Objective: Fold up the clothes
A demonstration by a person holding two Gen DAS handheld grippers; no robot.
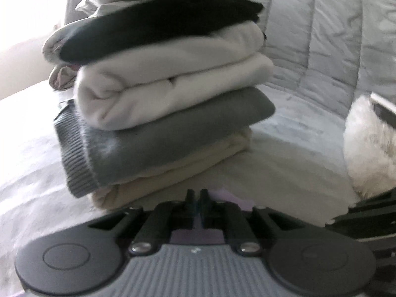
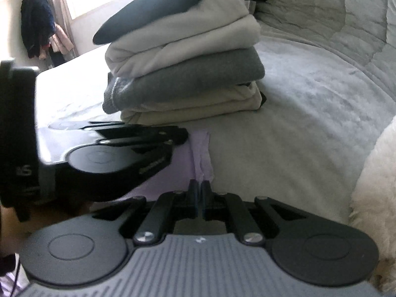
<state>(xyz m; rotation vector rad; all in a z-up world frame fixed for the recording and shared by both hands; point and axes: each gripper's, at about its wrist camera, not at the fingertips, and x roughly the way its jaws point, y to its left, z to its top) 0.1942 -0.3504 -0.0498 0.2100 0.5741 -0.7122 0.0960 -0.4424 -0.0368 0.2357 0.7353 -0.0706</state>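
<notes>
A stack of folded clothes (image 1: 160,104) stands on the bed: black on top, then white, grey with a ribbed hem, beige at the bottom. It also shows in the right wrist view (image 2: 188,69). A lilac garment (image 2: 200,153) lies flat in front of the stack. My right gripper (image 2: 198,185) is shut on its near edge. My left gripper (image 1: 197,194) is shut on the same lilac cloth (image 1: 230,195), close to the stack's base. The left gripper also shows in the right wrist view (image 2: 178,133), low over the lilac cloth.
The bed (image 2: 297,113) is covered with a pale grey sheet, with a quilted grey duvet (image 1: 321,37) behind. A fluffy white thing (image 2: 376,188) lies at the right. Dark clothes (image 2: 37,22) hang by a curtain at far left.
</notes>
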